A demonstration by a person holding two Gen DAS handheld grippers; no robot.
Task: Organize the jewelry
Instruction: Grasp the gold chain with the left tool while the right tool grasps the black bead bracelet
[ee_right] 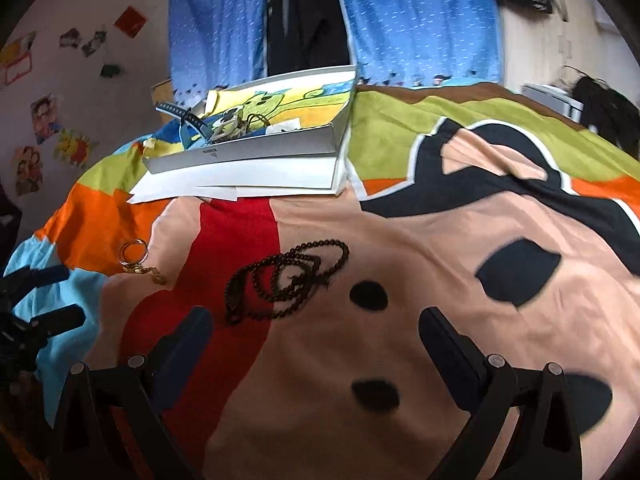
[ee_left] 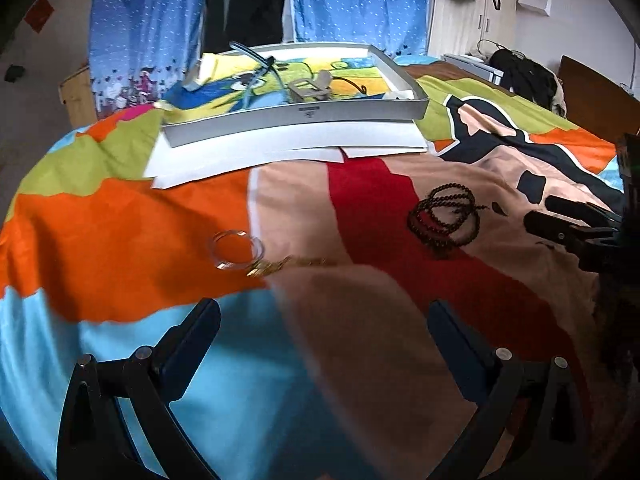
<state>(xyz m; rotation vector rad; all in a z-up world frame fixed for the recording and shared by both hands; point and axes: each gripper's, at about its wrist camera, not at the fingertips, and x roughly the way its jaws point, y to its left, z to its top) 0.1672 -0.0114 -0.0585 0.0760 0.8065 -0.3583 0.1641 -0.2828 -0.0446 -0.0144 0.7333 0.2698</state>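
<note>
A dark beaded necklace [ee_left: 444, 218] lies coiled on the colourful bedspread; it also shows in the right wrist view [ee_right: 286, 282]. A clear bangle [ee_left: 236, 250] with a gold chain [ee_left: 292, 264] lies to its left, and both show small in the right wrist view [ee_right: 134, 258]. A shallow grey box [ee_left: 296, 114] at the back holds a blue strap and a few small pieces. My left gripper [ee_left: 324, 320] is open and empty, short of the bangle. My right gripper [ee_right: 316, 328] is open and empty, just short of the necklace. It shows at the left wrist view's right edge [ee_left: 560, 220].
The grey box [ee_right: 256, 152] sits on white paper sheets [ee_left: 280, 152] on the bed. Blue curtains [ee_left: 348, 0] hang behind. A dark bag [ee_left: 524, 76] lies at the far right by a wooden headboard.
</note>
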